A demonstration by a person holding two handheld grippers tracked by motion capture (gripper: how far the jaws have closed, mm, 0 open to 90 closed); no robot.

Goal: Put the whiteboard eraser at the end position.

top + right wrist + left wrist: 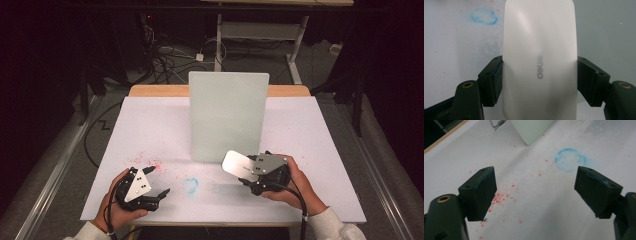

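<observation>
Firmly, right gripper [539, 75] clasps the white eraser [539, 60]; left gripper [536, 192] gapes.

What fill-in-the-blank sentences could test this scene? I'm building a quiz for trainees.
1. The right tongs are shut on a white ____.
2. The left tongs are ____ and hold nothing.
3. The ring-shaped smudge on the table cover is ____ in colour.
4. The pale board stands ____ on the table.

Missing words: eraser; open; blue; upright
</observation>
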